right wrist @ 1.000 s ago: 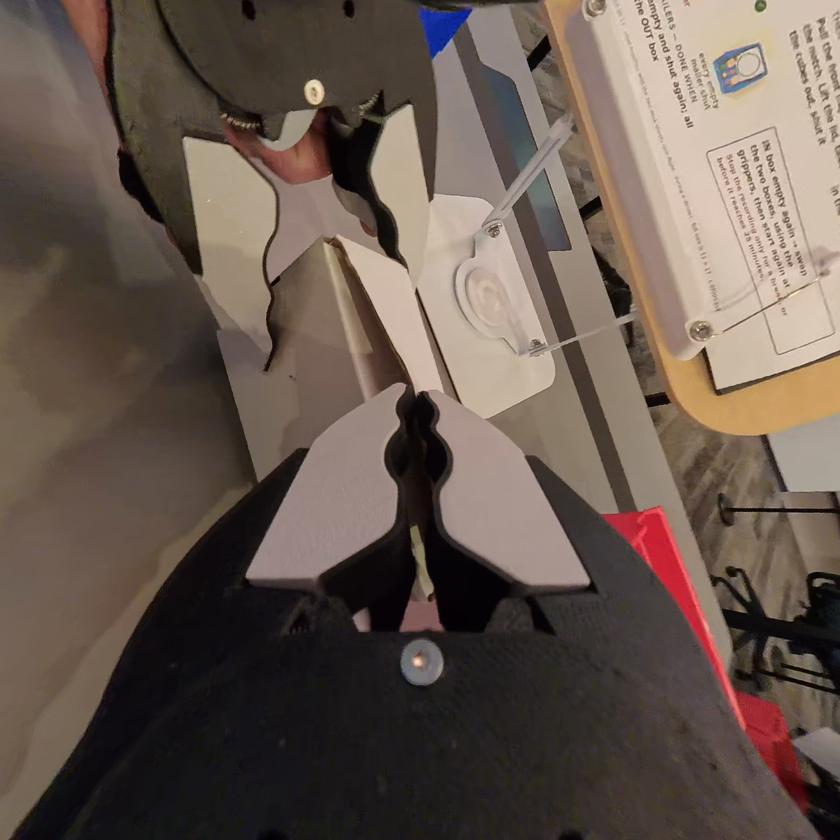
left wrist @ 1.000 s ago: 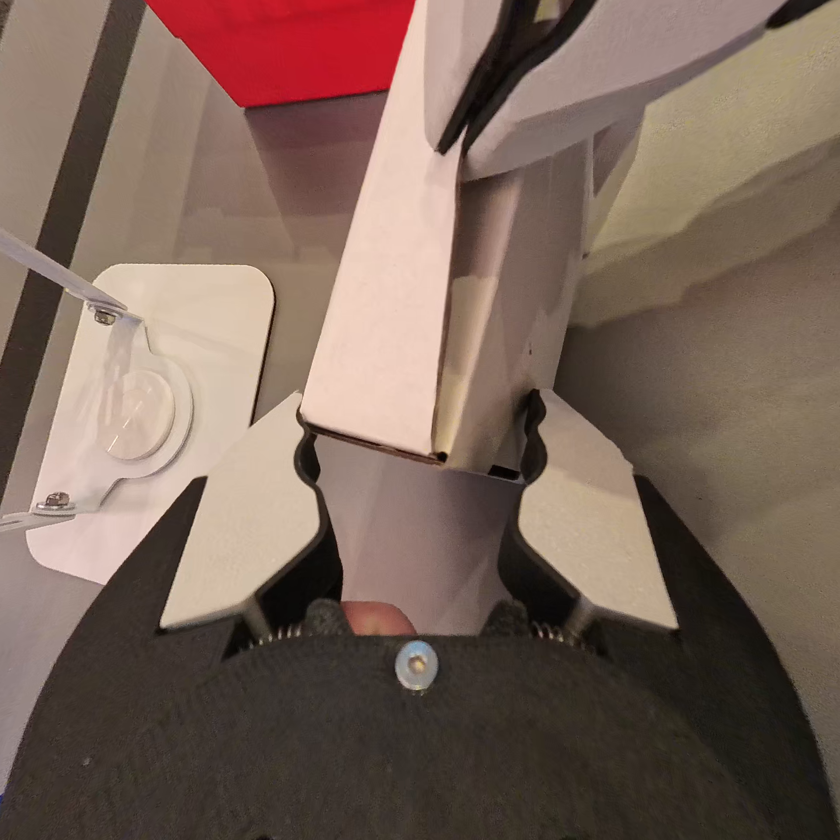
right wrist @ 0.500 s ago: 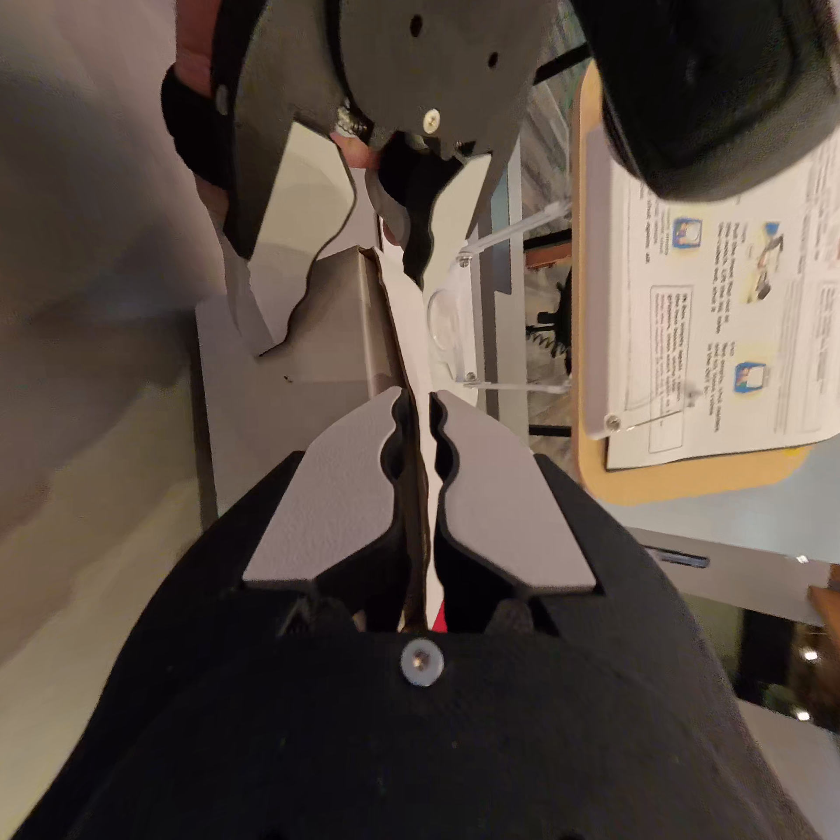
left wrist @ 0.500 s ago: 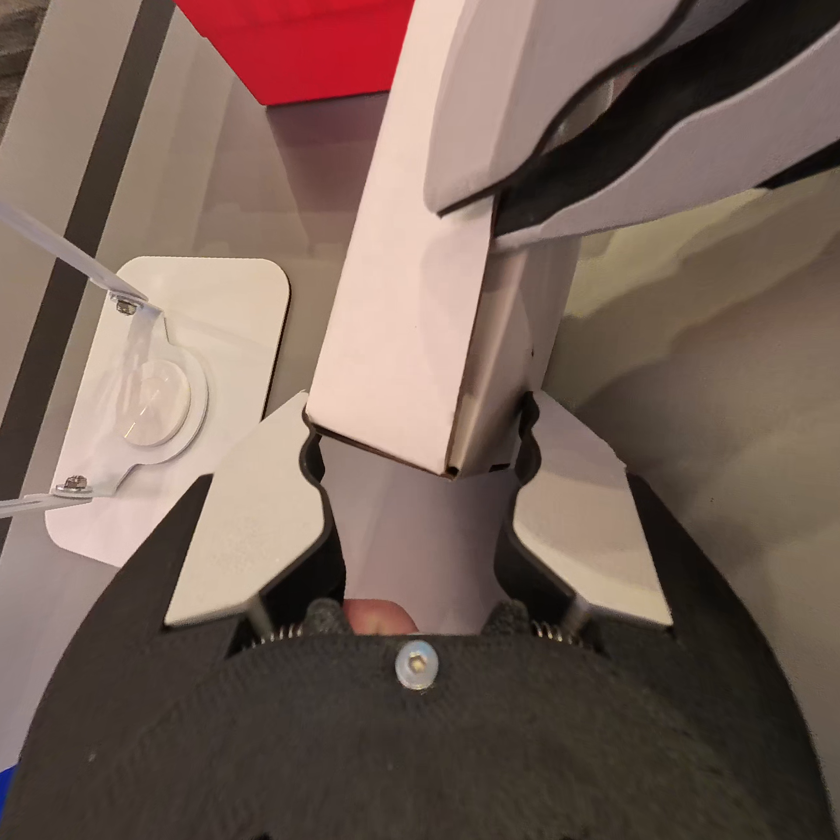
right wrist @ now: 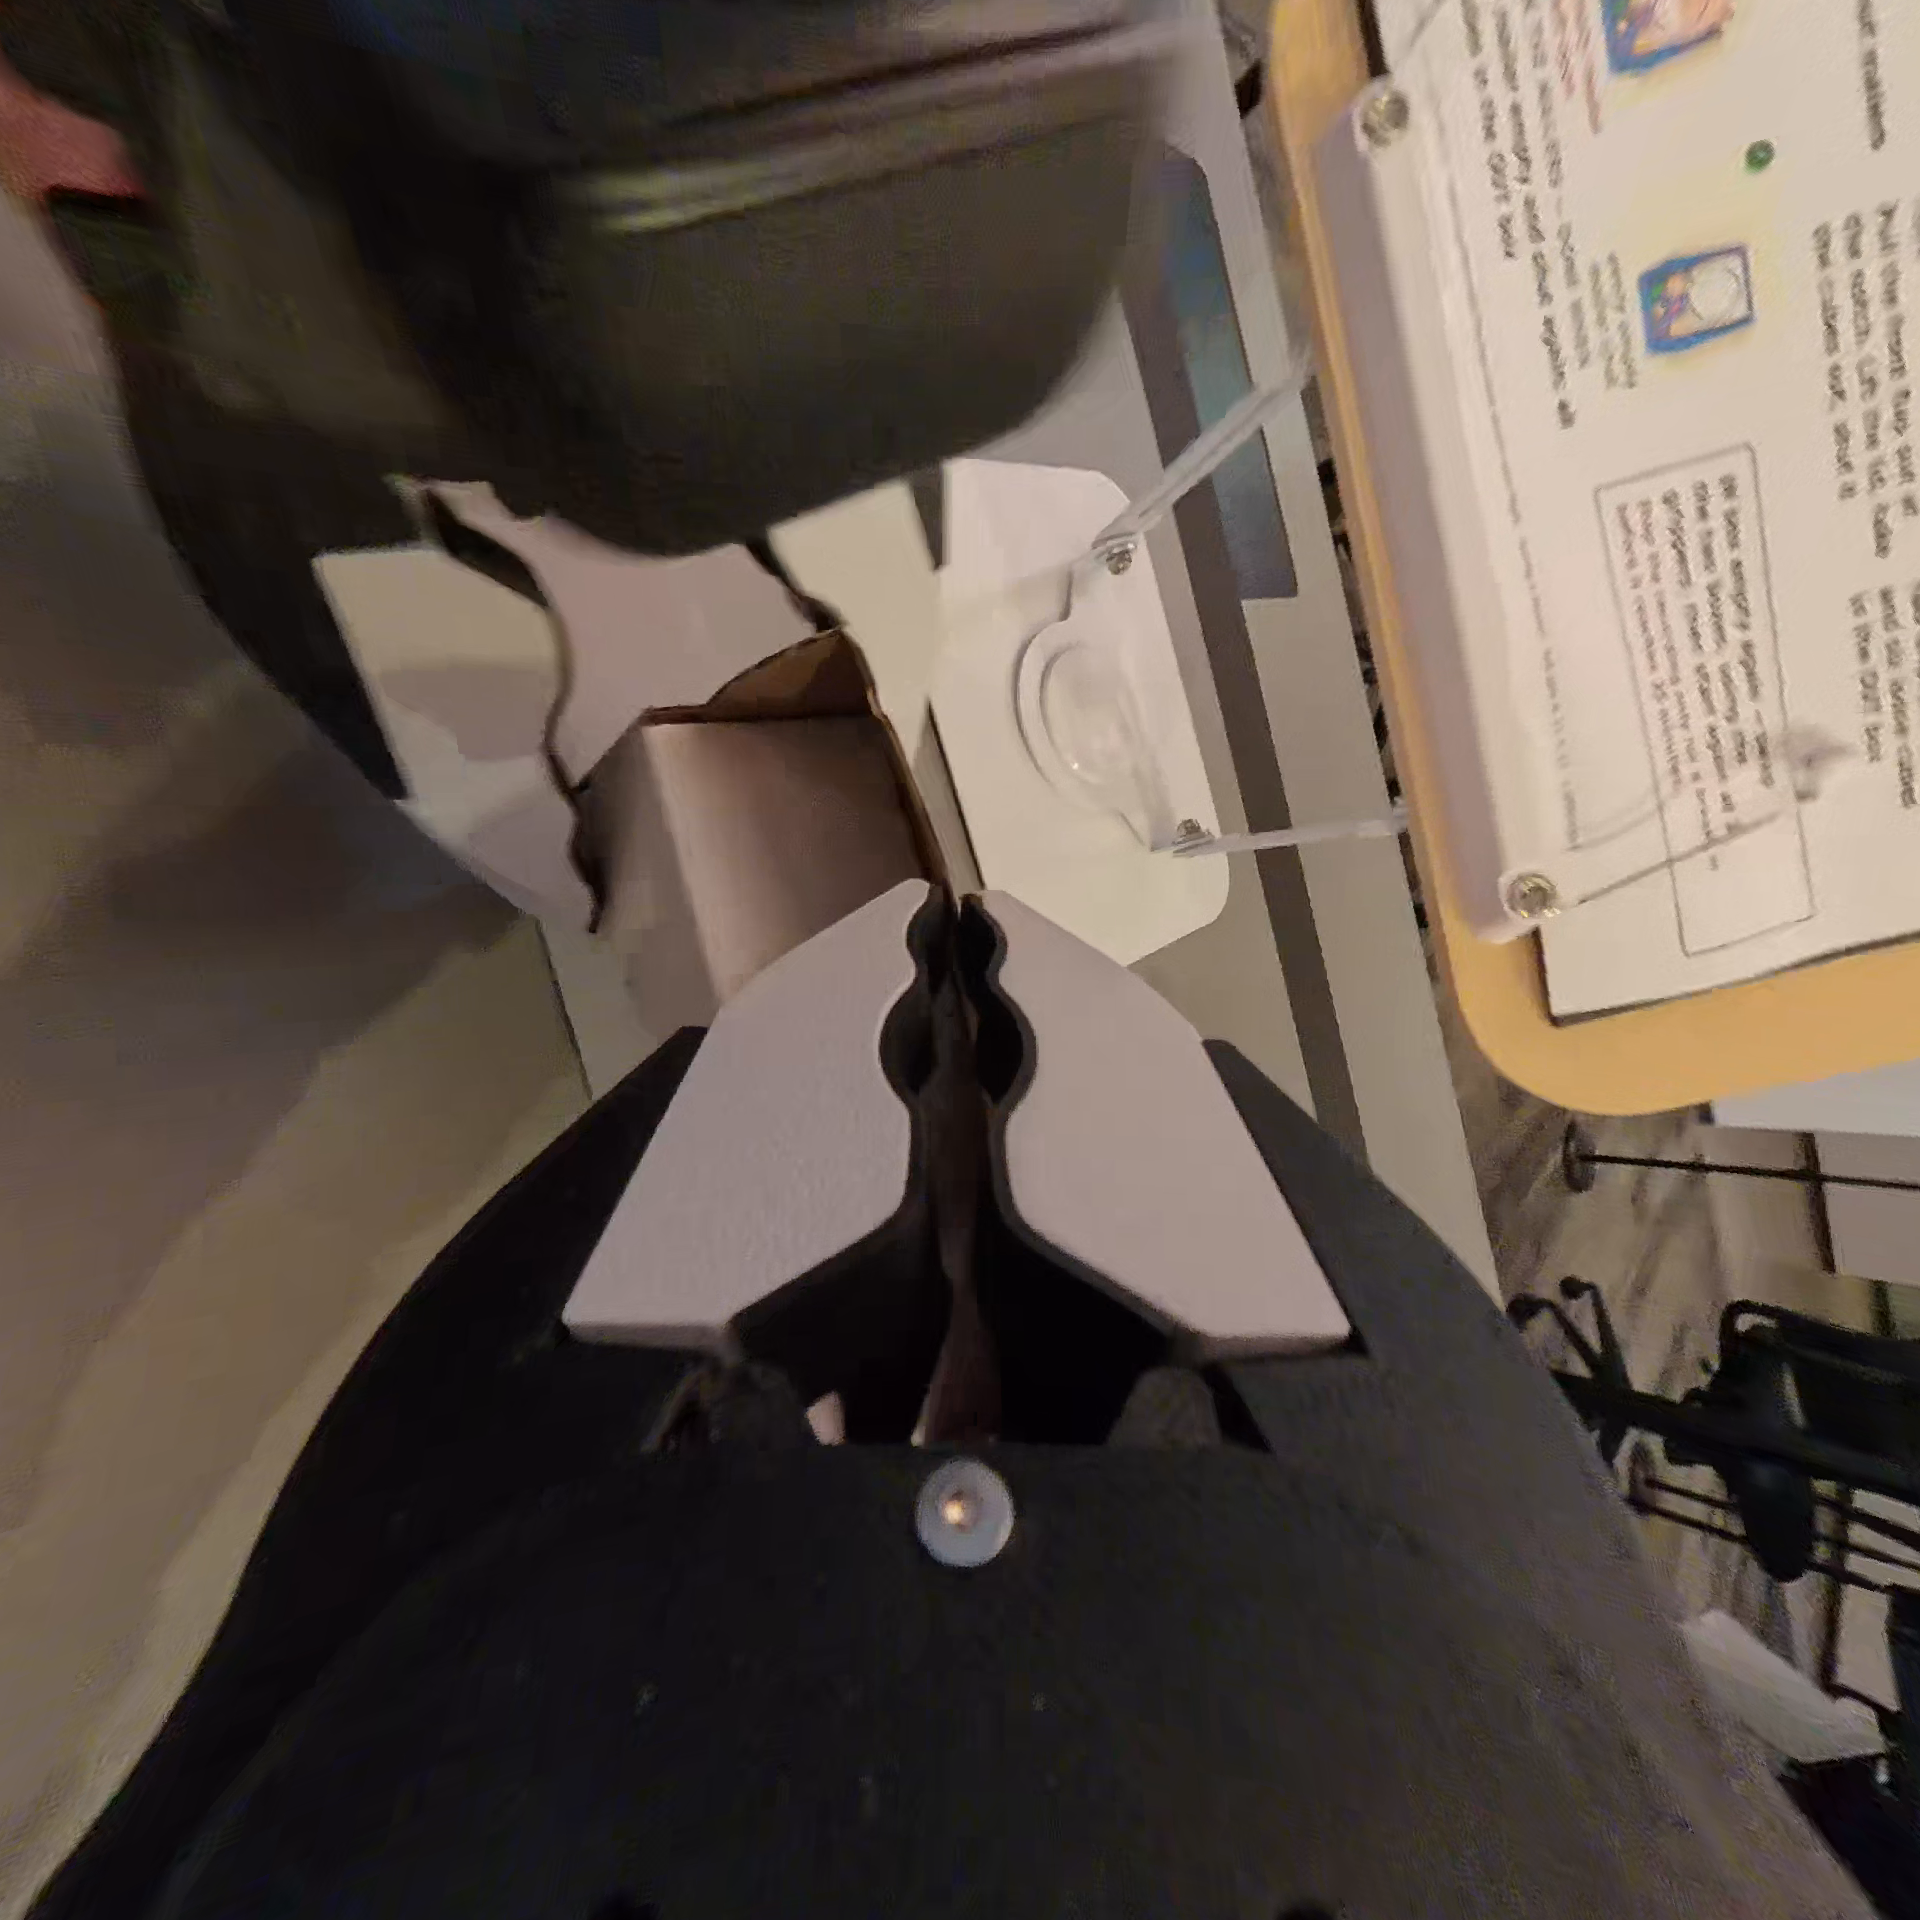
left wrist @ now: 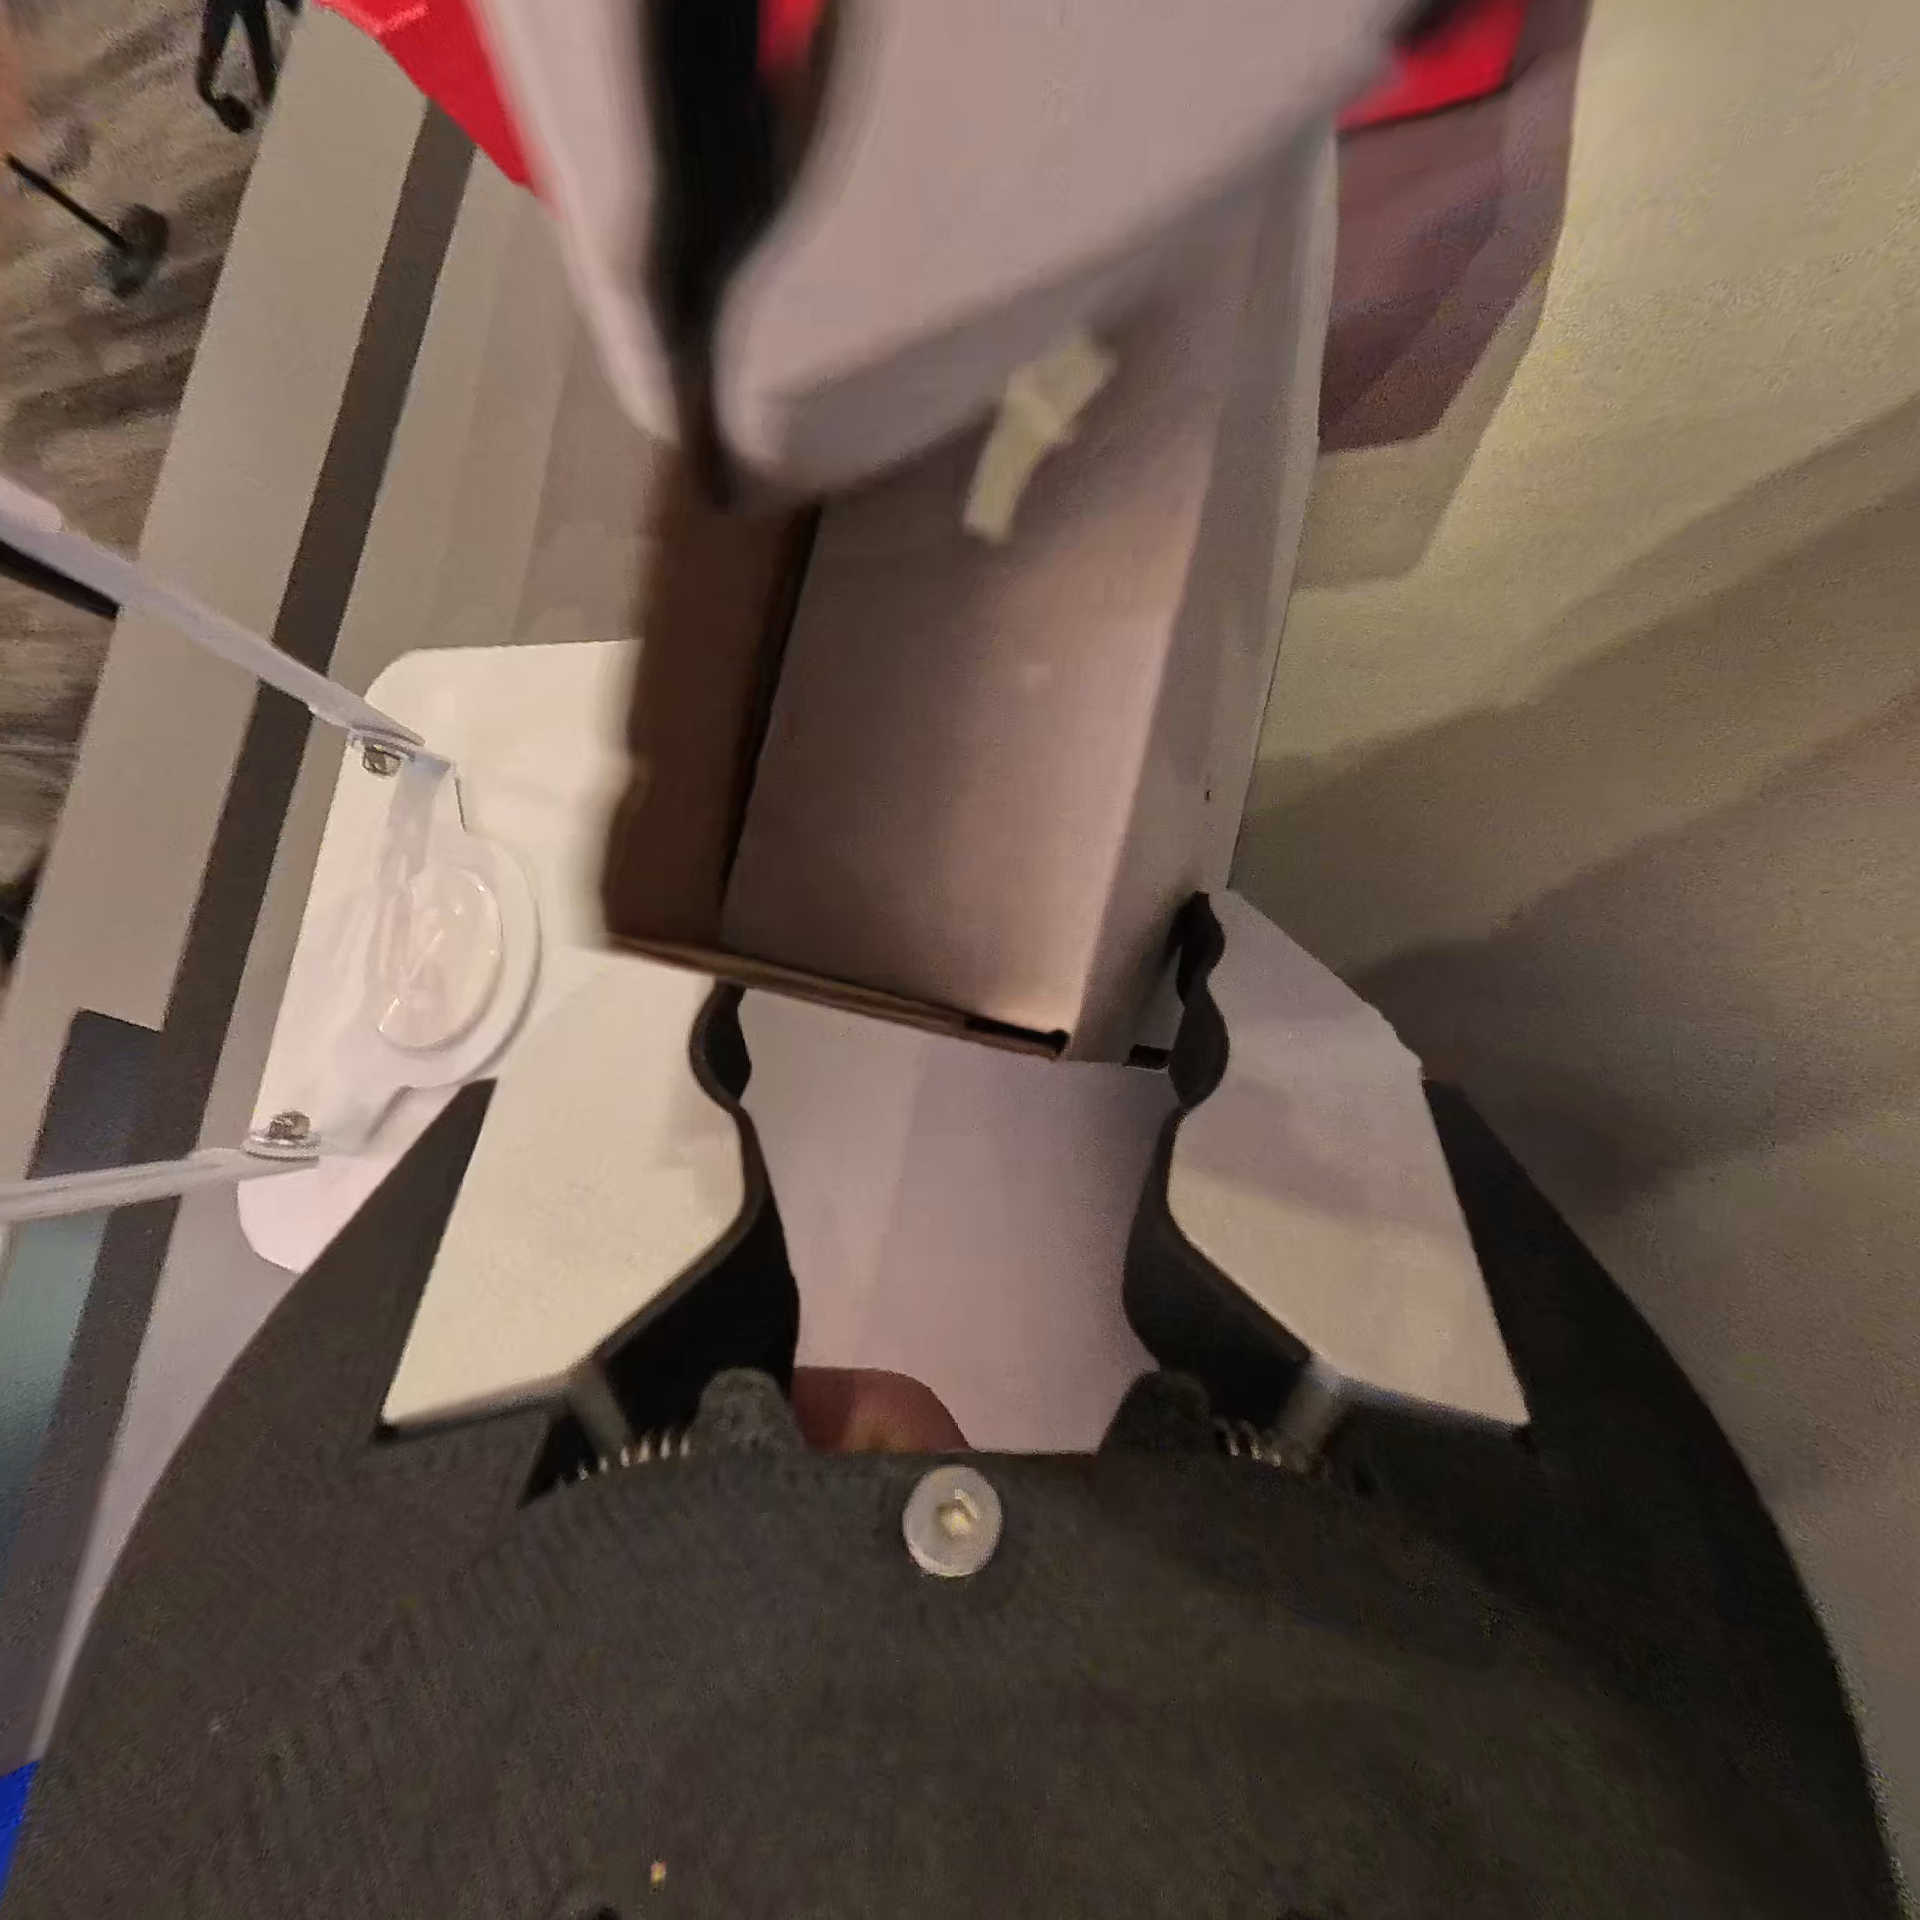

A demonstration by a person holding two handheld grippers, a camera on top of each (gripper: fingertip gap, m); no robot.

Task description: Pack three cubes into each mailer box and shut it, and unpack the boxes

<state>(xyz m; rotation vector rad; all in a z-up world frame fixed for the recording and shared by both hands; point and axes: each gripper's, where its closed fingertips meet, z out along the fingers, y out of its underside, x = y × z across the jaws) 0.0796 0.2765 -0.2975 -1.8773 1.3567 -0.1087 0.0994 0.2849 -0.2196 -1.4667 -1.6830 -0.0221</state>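
Note:
A white mailer box [left wrist: 987, 779] points away from me in the left wrist view. My left gripper [left wrist: 956, 1023] is shut on its near end, one finger on each side. My right gripper [right wrist: 954, 914] is shut on a thin flap of the box's side, whose brown inner face [left wrist: 696, 727] shows. That gripper is blurred at the far end of the box in the left wrist view [left wrist: 707, 312]. The right wrist view shows the box [right wrist: 769, 821] between the left gripper's fingers [right wrist: 468, 665]. No cubes are in view.
A red bin [left wrist: 457, 104] lies beyond the box. A white plate with a clear lens holder [left wrist: 436, 935] sits on the grey table [left wrist: 343, 416] to the left. An instruction sheet on a wooden board [right wrist: 1662, 520] stands past it. A cream surface [left wrist: 1662, 520] lies to the right. The gap from one gripper's tips to the other's is roughly 8 centimeters.
My right gripper has pulled the pinched flap out to the left, baring its brown inner face. The left gripper keeps its hold on the box end. Both views are blurred with motion.

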